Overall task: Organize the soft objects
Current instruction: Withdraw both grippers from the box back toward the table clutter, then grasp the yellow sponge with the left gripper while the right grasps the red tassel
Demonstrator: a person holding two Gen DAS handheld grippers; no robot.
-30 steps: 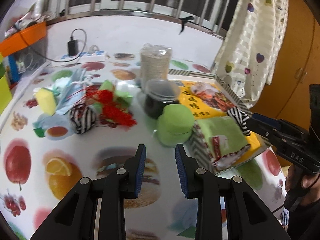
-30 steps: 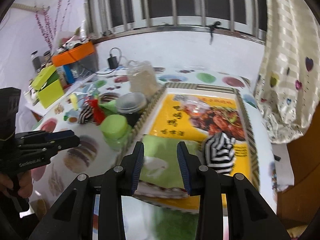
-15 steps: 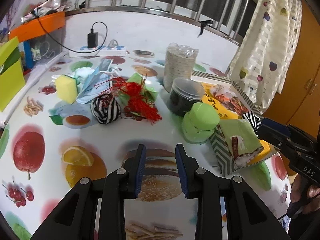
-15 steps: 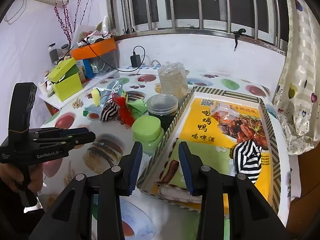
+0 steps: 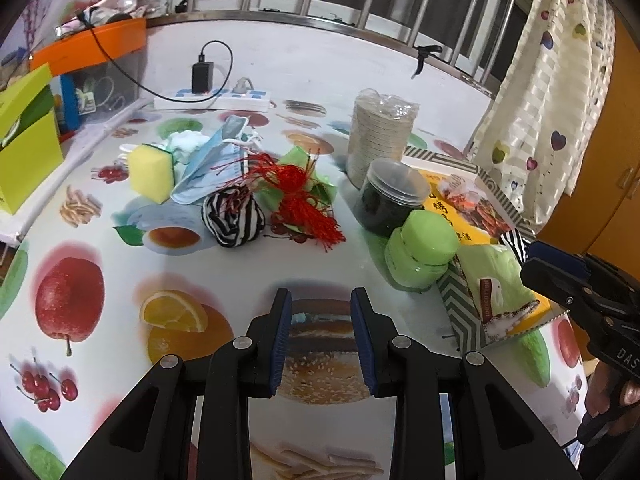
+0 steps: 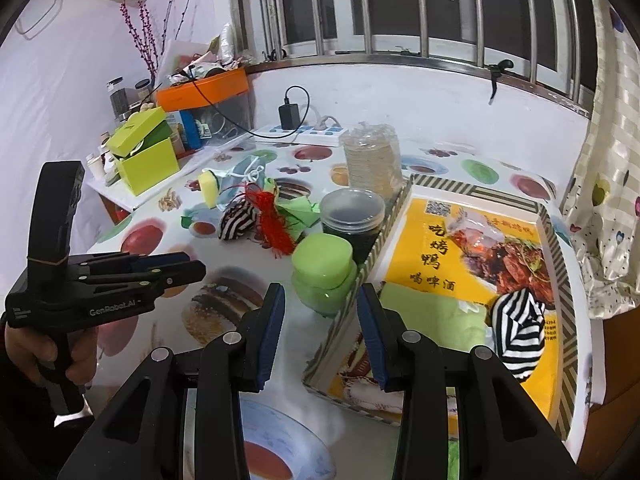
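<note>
A fruit-printed counter [image 5: 100, 272] is seen with a shallow box [image 6: 558, 240] at its right, where a green towel [image 6: 436, 312] and one striped cloth ball [image 6: 518, 326] are already lodged; a second striped ball [image 5: 233, 216] lies loose among the clutter, and is judged the next pick; the left gripper [image 5: 320, 336] and right gripper [image 6: 322, 332] are held empty, fingers moderately parted; the towel's near end is hidden behind the right gripper.

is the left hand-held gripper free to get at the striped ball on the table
Probably yes: the left hand-held gripper is open and empty, with bare tablecloth between it and the striped ball. Red tassel strands touch the ball.
</note>
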